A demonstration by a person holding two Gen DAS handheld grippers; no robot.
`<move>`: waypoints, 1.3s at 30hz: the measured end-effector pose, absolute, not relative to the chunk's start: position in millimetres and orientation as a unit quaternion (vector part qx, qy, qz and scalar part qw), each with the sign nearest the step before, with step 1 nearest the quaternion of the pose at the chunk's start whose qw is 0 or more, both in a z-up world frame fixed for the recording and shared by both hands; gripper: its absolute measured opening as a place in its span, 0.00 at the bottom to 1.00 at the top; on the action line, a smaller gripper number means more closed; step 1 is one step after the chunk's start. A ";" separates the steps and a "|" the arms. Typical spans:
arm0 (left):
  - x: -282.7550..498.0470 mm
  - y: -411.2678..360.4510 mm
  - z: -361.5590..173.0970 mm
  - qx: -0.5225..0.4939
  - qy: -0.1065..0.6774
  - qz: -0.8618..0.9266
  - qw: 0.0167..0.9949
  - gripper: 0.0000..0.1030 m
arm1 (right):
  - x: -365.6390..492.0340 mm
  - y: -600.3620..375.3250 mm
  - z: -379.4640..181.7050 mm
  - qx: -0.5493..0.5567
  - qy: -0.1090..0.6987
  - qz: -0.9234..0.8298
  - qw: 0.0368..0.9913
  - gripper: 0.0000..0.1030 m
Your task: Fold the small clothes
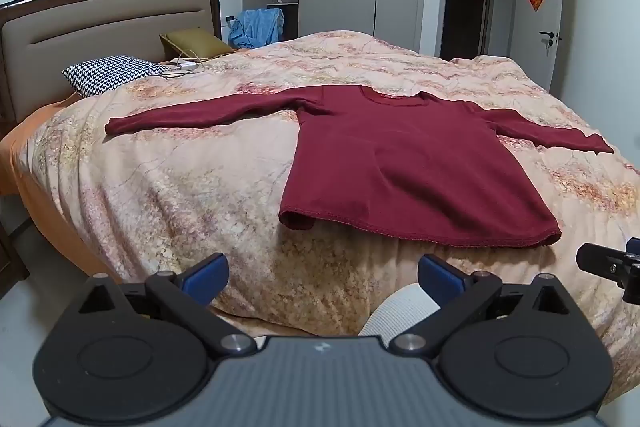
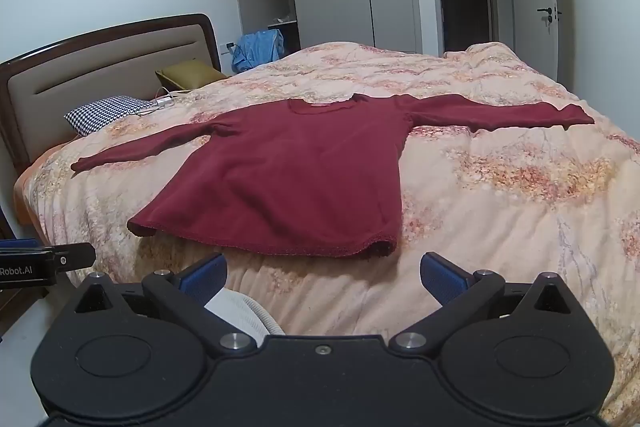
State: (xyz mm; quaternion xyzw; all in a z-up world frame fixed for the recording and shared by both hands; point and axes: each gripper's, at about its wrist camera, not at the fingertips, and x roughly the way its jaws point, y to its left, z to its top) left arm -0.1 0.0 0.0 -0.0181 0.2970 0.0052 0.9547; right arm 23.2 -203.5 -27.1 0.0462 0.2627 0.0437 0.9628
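A dark red long-sleeved top (image 1: pixel 404 167) lies flat on the bed, front up, both sleeves spread out to the sides, hem toward me. It also shows in the right wrist view (image 2: pixel 296 175). My left gripper (image 1: pixel 323 277) is open and empty, held just short of the hem, near its left part. My right gripper (image 2: pixel 322 275) is open and empty, just short of the hem's right part. The right gripper's tip shows at the right edge of the left wrist view (image 1: pixel 612 267); the left gripper's body shows at the left edge of the right wrist view (image 2: pixel 44 263).
The bed has a peach floral quilt (image 1: pixel 192 195). A houndstooth pillow (image 1: pixel 112 75), an olive cushion (image 1: pixel 196 43) and a white charger with cable (image 1: pixel 186 65) lie by the headboard (image 1: pixel 100 27). A white ribbed object (image 1: pixel 400 315) sits below the bed edge. Wardrobe and open door stand behind.
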 end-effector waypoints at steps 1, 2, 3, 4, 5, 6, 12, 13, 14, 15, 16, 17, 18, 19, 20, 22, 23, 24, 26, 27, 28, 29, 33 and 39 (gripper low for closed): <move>0.0 0.0 0.0 -0.018 0.298 0.005 0.954 1.00 | 22.8 -203.6 -27.4 0.047 0.263 0.044 0.963 1.00; 0.1 0.1 0.1 -0.017 0.298 0.005 0.954 1.00 | 22.4 -203.7 -27.7 0.048 0.264 0.044 0.962 1.00; 0.1 0.3 0.3 -0.017 0.299 0.005 0.954 1.00 | 21.9 -203.9 -28.0 0.049 0.265 0.044 0.962 1.00; 0.2 0.8 0.6 -0.018 0.299 0.004 0.954 1.00 | 21.3 -204.0 -28.3 0.050 0.266 0.044 0.962 1.00; 0.3 1.3 0.9 -0.018 0.299 0.004 0.954 1.00 | 21.2 -205.1 -26.6 0.051 0.267 0.043 0.961 1.00; 0.5 1.8 1.3 -0.018 0.299 0.004 0.954 1.00 | 22.5 -206.3 -27.8 0.051 0.268 0.043 0.961 1.00; -2.8 -0.3 1.4 -0.018 0.297 0.004 0.955 1.00 | 22.5 -207.2 -28.4 0.054 0.269 0.042 0.961 1.00; -3.2 0.2 1.7 -0.018 0.297 0.005 0.955 1.00 | 22.6 -207.1 -28.4 0.054 0.269 0.042 0.961 1.00; -1.2 -1.1 0.2 -0.017 0.297 0.004 0.955 1.00 | 22.6 -206.7 -28.5 0.054 0.269 0.042 0.961 1.00; 0.2 -2.3 -0.8 -0.015 0.298 0.005 0.955 1.00 | 22.5 -206.8 -28.3 0.054 0.269 0.042 0.961 1.00; 0.2 -2.2 -0.9 -0.015 0.298 0.004 0.955 1.00 | 22.5 -206.5 -28.6 0.054 0.269 0.041 0.961 1.00; 0.1 -2.2 -1.0 -0.015 0.298 0.004 0.954 1.00 | 22.5 -206.4 -28.5 0.054 0.269 0.041 0.961 1.00; 0.1 -2.3 -1.1 -0.015 0.298 0.003 0.955 1.00 | 22.7 -206.2 -28.6 0.054 0.269 0.041 0.961 1.00; -0.7 -2.3 -0.9 -0.016 0.298 0.003 0.955 1.00 | 22.8 -206.4 -28.7 0.054 0.269 0.041 0.961 1.00; -1.3 -2.4 -1.2 -0.015 0.298 0.003 0.955 1.00 | 22.9 -206.6 -28.8 0.054 0.269 0.041 0.961 1.00; -1.1 -2.7 -1.1 -0.016 0.298 0.003 0.955 1.00 | 23.0 -206.4 -28.8 0.054 0.269 0.041 0.961 1.00; -0.9 -1.3 -2.4 -0.016 0.298 0.003 0.955 1.00 | 22.9 -206.4 -29.0 0.054 0.269 0.041 0.961 1.00; -0.9 -1.5 -2.3 -0.016 0.298 0.003 0.954 1.00 | 23.1 -206.5 -29.0 0.054 0.270 0.041 0.961 1.00; -1.1 -1.7 -2.6 -0.016 0.298 0.003 0.955 1.00 | 23.0 -206.9 -29.0 0.054 0.269 0.041 0.961 1.00; -0.9 -1.7 -2.7 -0.015 0.298 0.003 0.955 1.00 | 23.1 -207.0 -29.4 0.054 0.269 0.041 0.961 1.00; -0.9 -1.8 -2.7 -0.015 0.298 0.003 0.954 1.00 | 23.3 -207.3 -29.4 0.055 0.269 0.042 0.961 1.00; -0.9 -1.6 -2.7 -0.015 0.298 0.003 0.954 1.00 | 23.4 -207.5 -29.3 0.055 0.270 0.042 0.960 1.00; -1.5 -2.5 -2.8 -0.016 0.299 0.003 0.954 1.00 | 22.5 -206.3 -29.2 0.054 0.271 0.043 0.960 1.00; -1.5 -2.8 -2.8 -0.016 0.299 0.003 0.954 1.00 | 22.8 -205.5 -30.0 0.055 0.272 0.045 0.960 1.00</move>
